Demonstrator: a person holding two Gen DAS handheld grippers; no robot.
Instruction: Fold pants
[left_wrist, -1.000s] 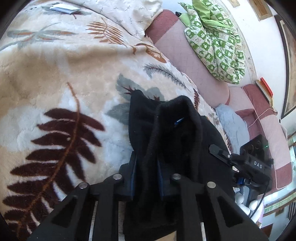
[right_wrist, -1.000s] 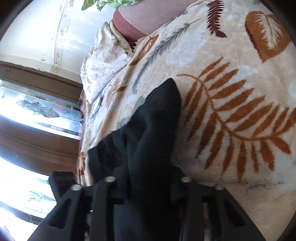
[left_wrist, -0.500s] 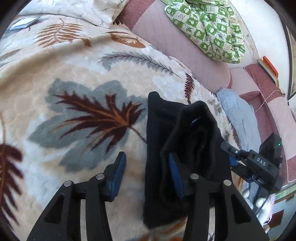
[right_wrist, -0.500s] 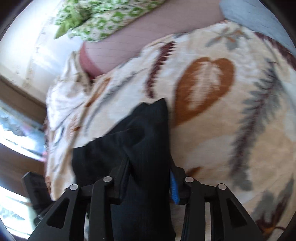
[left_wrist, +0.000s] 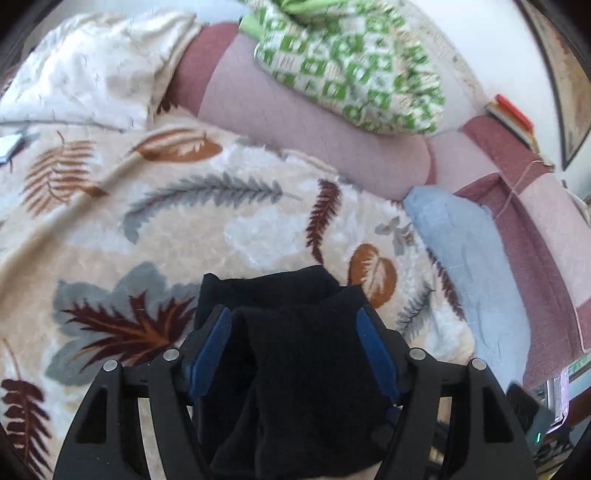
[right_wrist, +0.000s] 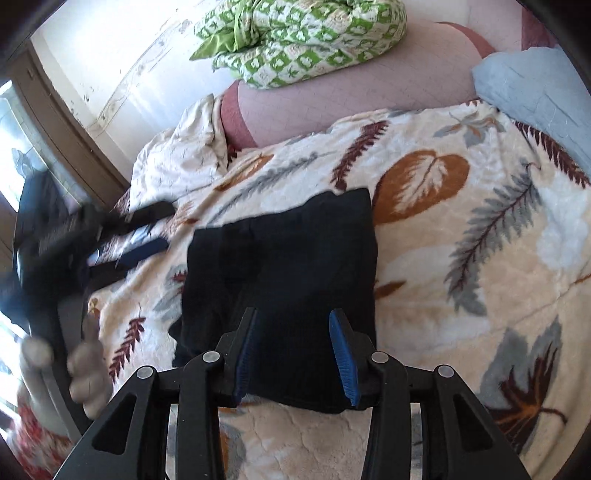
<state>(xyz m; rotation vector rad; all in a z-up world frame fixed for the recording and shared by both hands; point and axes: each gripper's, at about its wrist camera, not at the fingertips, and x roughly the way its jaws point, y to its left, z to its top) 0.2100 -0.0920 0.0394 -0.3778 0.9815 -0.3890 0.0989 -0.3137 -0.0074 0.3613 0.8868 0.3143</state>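
The black pants (right_wrist: 280, 266) lie folded into a compact rectangle on the leaf-patterned blanket (right_wrist: 461, 258). My right gripper (right_wrist: 295, 339) is open, its blue pads either side of the near edge of the pants, not pinching the cloth. In the left wrist view the pants (left_wrist: 295, 350) fill the space between the wide-open jaws of my left gripper (left_wrist: 293, 328), and the blanket (left_wrist: 147, 229) spreads beyond. The left gripper also shows blurred at the left of the right wrist view (right_wrist: 92, 236).
A pink couch back (left_wrist: 314, 118) runs behind the blanket, with a green checked quilt (left_wrist: 351, 62) on it. A light blue cloth (left_wrist: 465, 240) lies right of the pants. A white crumpled sheet (left_wrist: 92, 70) is at the far left. A window and wooden frame (right_wrist: 44, 122) stand left.
Both grippers were shut on the pants a second ago. Both have opened and let go. The pants now lie flat on the blanket, and both grippers have drawn back.
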